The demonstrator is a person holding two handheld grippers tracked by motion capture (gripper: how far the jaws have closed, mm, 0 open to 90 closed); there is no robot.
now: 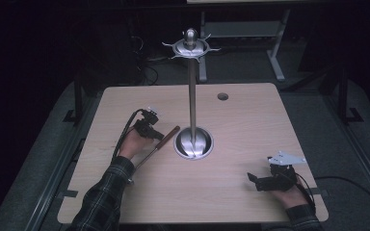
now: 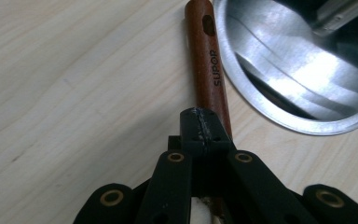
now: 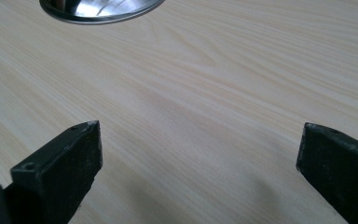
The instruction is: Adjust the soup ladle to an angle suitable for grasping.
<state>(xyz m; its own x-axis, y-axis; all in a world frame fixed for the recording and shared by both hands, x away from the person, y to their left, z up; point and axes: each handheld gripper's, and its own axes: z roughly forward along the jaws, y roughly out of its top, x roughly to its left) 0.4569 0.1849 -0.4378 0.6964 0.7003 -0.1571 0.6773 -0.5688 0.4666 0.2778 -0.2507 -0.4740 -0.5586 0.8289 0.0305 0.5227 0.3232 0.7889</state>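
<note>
One long utensil [image 1: 154, 149] in play, clamped in the left gripper [image 1: 153, 132] and lying across the table [image 1: 250, 125] on a slant: wooden handle end [image 1: 169, 134] up and toward the stand, thin metal shaft trailing back along the left forearm toward the near edge. Seen from the left gripper view, jaws pinched tight on the brown wooden handle [image 2: 210, 70], with the hanging hole [image 2: 208, 25] at the far tip well clear of the grip and pointing just past the rim of the shiny round base [image 2: 307, 93]. Handle tip just beside that base, nearly touching its edge, cannot tell for sure whether in contact. Straight up from the base, a tall pole [image 1: 191, 96] topped by a ring of hooks [image 1: 188, 48], well above the utensil, so probably a lift and a turn of the long axis toward upright needed before the hole can meet a hook. Left hand [image 1: 134, 143] far nearer to the stand than the right. Right gripper [image 1: 262, 182] resting low at the near right of the table, well apart from the stand, jaws spread wide over bare wood and holding nothing, with the edge of the base [image 3: 98, 11] far ahead.
</note>
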